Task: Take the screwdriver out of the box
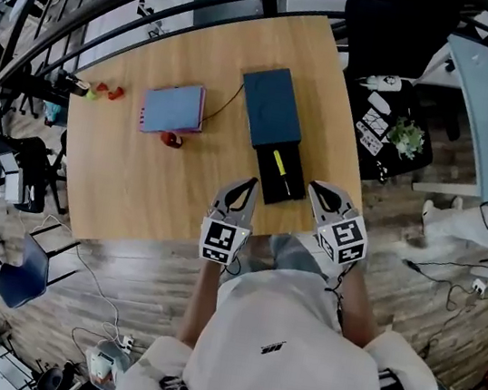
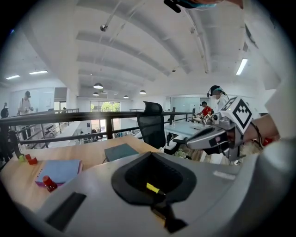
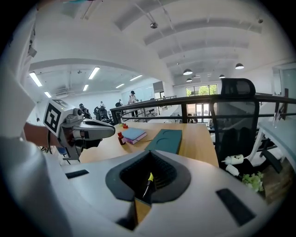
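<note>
Yellow-handled, the screwdriver [image 1: 278, 165] lies lengthwise in the open box [image 1: 297, 163], and we hold our left gripper [image 1: 251, 182] and right gripper [image 1: 313, 187] pinched closed and empty beside the box's near end, one each side, equally near.

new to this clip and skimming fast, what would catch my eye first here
An open black box near the front edge of the wooden table stands out first, a yellow-handled screwdriver lying inside and its dark blue lid just beyond it. The left gripper and right gripper, both shut and empty, flank the box's near end. Further left lies a blue notebook with pink edges.
</note>
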Tool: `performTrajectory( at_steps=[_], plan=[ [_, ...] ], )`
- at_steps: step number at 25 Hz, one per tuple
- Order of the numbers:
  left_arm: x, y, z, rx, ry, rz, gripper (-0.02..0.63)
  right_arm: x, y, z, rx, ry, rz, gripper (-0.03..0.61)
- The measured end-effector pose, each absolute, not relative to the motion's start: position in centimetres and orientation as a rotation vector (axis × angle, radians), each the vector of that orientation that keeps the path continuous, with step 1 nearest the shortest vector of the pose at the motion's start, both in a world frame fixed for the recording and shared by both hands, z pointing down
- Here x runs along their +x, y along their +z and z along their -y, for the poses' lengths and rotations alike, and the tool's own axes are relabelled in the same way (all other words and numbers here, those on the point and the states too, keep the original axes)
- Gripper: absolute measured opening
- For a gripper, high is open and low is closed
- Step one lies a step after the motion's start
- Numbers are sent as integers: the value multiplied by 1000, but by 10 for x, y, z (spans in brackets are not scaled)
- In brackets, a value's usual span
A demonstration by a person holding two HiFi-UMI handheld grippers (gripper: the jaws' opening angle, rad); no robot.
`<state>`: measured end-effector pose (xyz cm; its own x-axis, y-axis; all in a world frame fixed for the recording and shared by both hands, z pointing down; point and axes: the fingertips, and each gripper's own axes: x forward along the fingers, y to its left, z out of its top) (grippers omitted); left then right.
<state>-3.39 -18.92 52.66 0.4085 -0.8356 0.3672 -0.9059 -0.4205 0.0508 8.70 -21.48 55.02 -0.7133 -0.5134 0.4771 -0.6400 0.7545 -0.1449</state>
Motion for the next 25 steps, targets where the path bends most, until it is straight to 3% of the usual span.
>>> performTrajectory(
  at_steps=[25],
  plan=[
    [-51, 628, 231, 2380, 490, 1201, 12, 27, 646, 251, 918, 540, 2335, -5]
  ],
)
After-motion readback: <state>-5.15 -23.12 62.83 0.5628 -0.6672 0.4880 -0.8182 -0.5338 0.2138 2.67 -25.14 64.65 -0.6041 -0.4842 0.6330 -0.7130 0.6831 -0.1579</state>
